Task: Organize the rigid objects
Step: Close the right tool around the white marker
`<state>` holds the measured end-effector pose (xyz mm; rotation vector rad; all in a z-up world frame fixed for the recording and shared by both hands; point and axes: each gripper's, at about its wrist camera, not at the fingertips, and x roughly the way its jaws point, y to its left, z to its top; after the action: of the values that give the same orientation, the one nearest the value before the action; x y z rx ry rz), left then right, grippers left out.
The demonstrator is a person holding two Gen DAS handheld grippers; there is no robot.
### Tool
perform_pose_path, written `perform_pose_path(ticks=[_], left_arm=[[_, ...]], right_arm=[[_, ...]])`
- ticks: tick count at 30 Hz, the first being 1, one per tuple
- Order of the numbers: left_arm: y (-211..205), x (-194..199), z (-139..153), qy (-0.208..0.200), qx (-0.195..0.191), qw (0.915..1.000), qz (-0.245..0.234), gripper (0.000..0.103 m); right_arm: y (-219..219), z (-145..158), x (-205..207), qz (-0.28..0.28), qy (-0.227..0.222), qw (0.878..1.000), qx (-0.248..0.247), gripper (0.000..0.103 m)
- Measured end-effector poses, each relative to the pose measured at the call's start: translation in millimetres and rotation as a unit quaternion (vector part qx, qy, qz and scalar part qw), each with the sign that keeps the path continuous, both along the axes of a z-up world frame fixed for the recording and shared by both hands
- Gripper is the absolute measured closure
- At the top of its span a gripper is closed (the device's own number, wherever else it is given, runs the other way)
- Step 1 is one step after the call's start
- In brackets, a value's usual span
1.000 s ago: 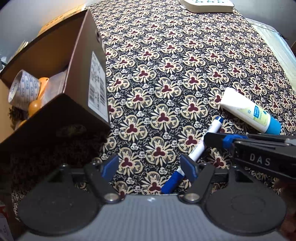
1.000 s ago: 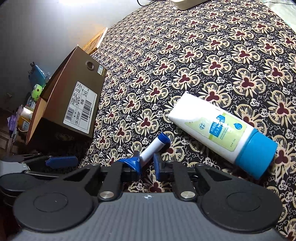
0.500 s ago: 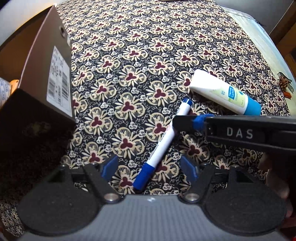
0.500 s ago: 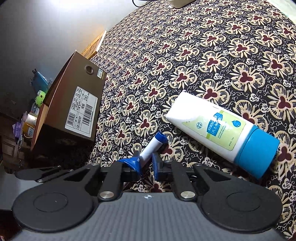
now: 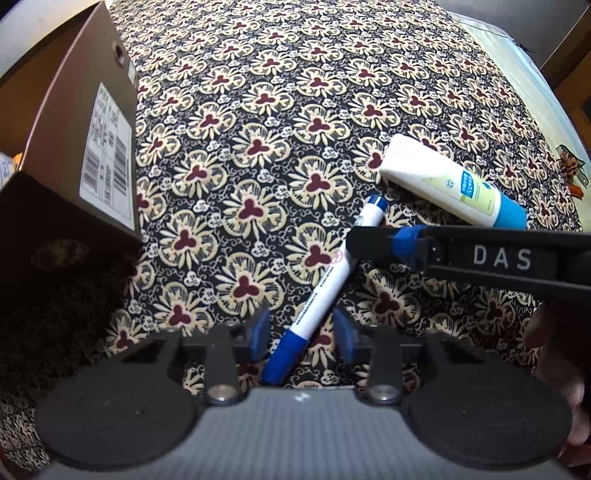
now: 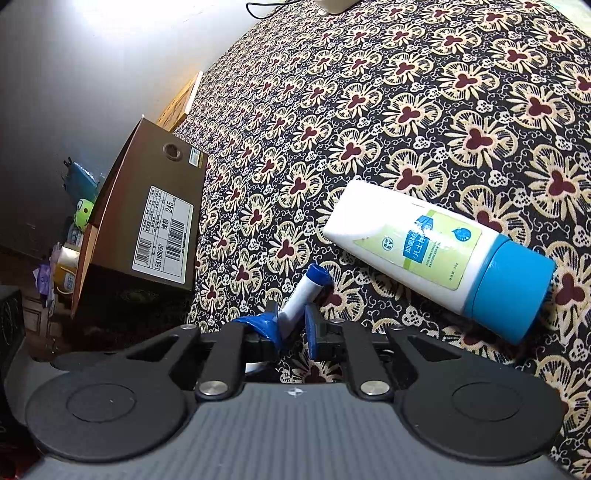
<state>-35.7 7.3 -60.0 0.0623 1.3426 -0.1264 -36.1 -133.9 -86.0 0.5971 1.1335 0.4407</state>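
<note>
A white marker (image 5: 332, 273) with blue ends lies slanted on the patterned bedspread (image 5: 288, 110). Its capped near end sits between the fingers of my left gripper (image 5: 301, 332), which is open, with a small gap on each side. My right gripper (image 6: 293, 325) is shut on the marker's (image 6: 299, 299) middle; in the left wrist view it reaches in from the right (image 5: 369, 243). A white tube (image 6: 424, 251) with a blue cap lies just right of the marker, also in the left wrist view (image 5: 450, 184). An open brown shoebox (image 5: 74, 147) stands at the left (image 6: 147, 221).
Small clutter sits past the shoebox at the bed's left edge (image 6: 81, 214). A white device (image 6: 334, 4) lies at the far end of the bed. A hand (image 5: 554, 354) holds the right gripper. A pinecone-like item (image 5: 569, 162) sits at the right edge.
My left gripper swung right, away from the shoebox, until the marker's capped end came between its fingers, which have narrowed. The right gripper stayed shut on the marker.
</note>
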Motion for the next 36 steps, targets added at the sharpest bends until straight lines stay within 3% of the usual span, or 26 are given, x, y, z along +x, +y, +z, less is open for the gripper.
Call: perform_pose_path(ticks=[4, 6, 15, 23, 31, 36], left_arm=[[0, 1, 0, -0.003, 0.006, 1.0, -0.001, 0.091], [0, 1, 1, -0.004, 0.004, 1.0, 0.0, 0.093], [1, -5, 6, -0.015, 0.0, 0.9999, -0.002, 0.093], [1, -11, 12, -0.025, -0.013, 0.9996, -0.01, 0.093], [6, -19, 19, -0.042, -0.034, 0.9984, -0.017, 0.093], [17, -24, 28, -0.057, -0.053, 0.9967, -0.024, 0.093]], right_arm=[[1, 2, -2, -0.002, -0.001, 1.0, 0.001, 0.103], [3, 3, -3, -0.001, -0.005, 1.0, -0.004, 0.103], [15, 2, 0, 0.006, -0.012, 1.0, -0.013, 0.099], [24, -4, 1, 0.02, 0.006, 1.0, 0.024, 0.095], [37, 0, -1, 0.052, -0.014, 0.999, 0.005, 0.103], [44, 4, -4, 0.05, -0.022, 0.999, 0.001, 0.103]])
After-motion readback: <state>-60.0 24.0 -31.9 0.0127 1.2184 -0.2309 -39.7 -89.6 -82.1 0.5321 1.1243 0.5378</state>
